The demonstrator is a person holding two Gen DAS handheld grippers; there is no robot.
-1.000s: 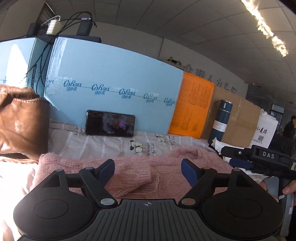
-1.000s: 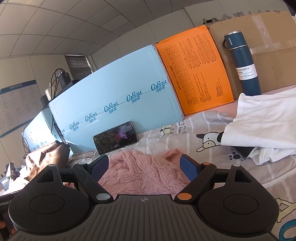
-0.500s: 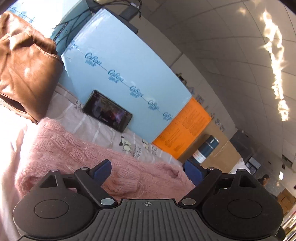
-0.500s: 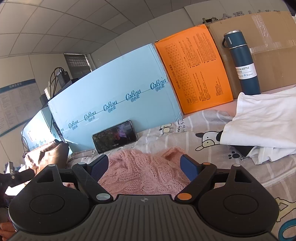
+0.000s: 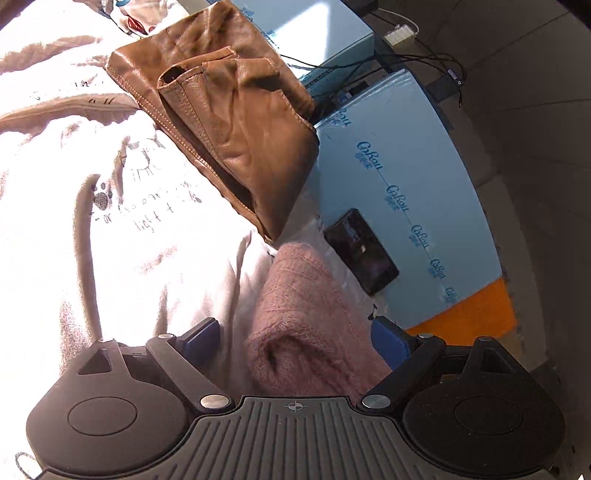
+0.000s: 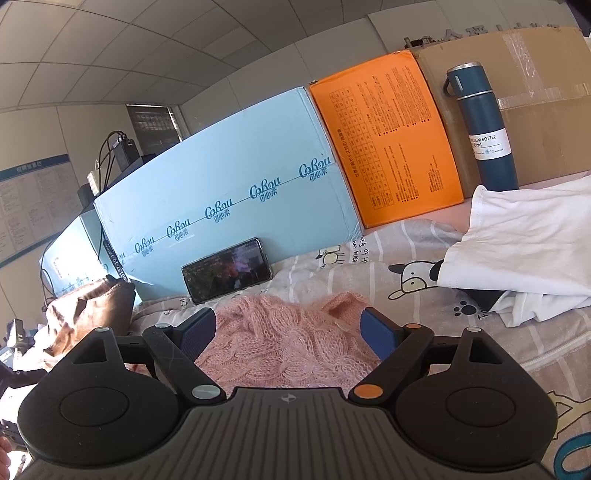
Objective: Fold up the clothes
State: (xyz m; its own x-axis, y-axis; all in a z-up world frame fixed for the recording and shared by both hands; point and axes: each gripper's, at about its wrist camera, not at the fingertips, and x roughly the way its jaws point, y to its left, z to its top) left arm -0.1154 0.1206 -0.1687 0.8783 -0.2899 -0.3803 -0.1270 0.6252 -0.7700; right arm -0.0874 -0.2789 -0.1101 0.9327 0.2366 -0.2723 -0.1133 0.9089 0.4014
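- Left wrist view, heavily rolled: left gripper (image 5: 293,334) has its jaws wide apart, just been opening; the rolled edge of the pink knit sweater (image 5: 306,325) lies between the blue pads, and neither pad presses on it.
- The sweater lies on a printed bed sheet (image 5: 110,206) with paw prints and lettering (blown out by sunlight, hard to read).
- A brown leather garment (image 5: 236,122) is heaped on the sheet beyond the sweater, against the light blue carton (image 5: 417,206).
- A dark phone (image 5: 360,251) leans on that carton, just beside the sweater's far edge. An orange box (image 5: 476,310) comes next along the row.
- Cables and a small white adapter (image 5: 400,33) sit on top of the cartons; a plain wall is behind.
- Right wrist view: right gripper (image 6: 286,332) has its jaws apart, gripping nothing; the sweater's cable-knit body (image 6: 284,343) fills the gap and spreads under the fingers.
- The sheet (image 6: 369,266) is striped, with cartoon cows. A pile of white cloth (image 6: 524,251) lies at right, apart from the sweater.
- Along the back stand the blue carton (image 6: 236,192) with the phone (image 6: 226,268) leaning on it, the orange box (image 6: 388,140), a brown cardboard box (image 6: 535,110), and a dark blue vacuum bottle (image 6: 484,129) upright in front of the cardboard.
- The leather garment (image 6: 88,310) is at far left.
- The room has a tiled ceiling (image 6: 147,48) and a wall notice board (image 6: 29,206) (text too small to read).
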